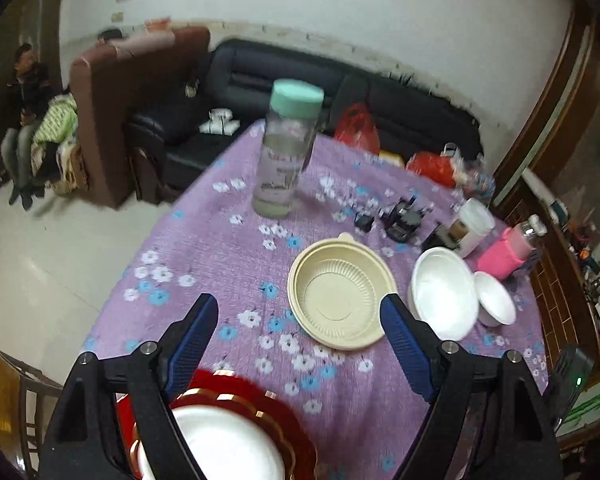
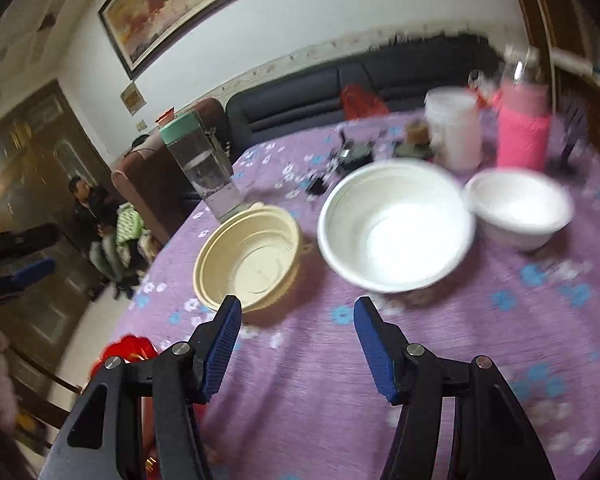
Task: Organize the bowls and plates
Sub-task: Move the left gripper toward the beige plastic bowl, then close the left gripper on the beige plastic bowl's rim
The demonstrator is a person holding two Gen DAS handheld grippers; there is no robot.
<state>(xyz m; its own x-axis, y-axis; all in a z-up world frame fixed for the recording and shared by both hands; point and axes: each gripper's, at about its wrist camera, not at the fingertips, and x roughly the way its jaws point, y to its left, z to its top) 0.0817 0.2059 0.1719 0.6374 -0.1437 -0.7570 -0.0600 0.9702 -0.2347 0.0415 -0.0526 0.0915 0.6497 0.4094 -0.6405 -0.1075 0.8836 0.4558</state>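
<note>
Beige bowl (image 1: 342, 294): sitting upright and empty on the purple flowered tablecloth (image 1: 204, 248), near the middle of the table.
Large white bowl (image 2: 396, 226): standing just right of the beige bowl, empty, a small gap showing between them.
Small white bowl (image 2: 520, 208): sitting against the right side of the large white bowl.
Red plate (image 1: 260, 396): lying at the near edge of the table, carrying a white plate (image 1: 228, 444) on top of it.
Left gripper (image 1: 300, 332): jaws standing wide apart and gripping nothing; hovering above the cloth, the stacked plates lying below its left finger and the beige bowl just beyond its right fingertip.
Right gripper (image 2: 298, 320): jaws standing about half open and empty; hanging over bare cloth, short of the beige bowl and the large white bowl.
Clear bottle (image 1: 286, 152): standing upright behind the beige bowl, wearing a green cap.
</note>
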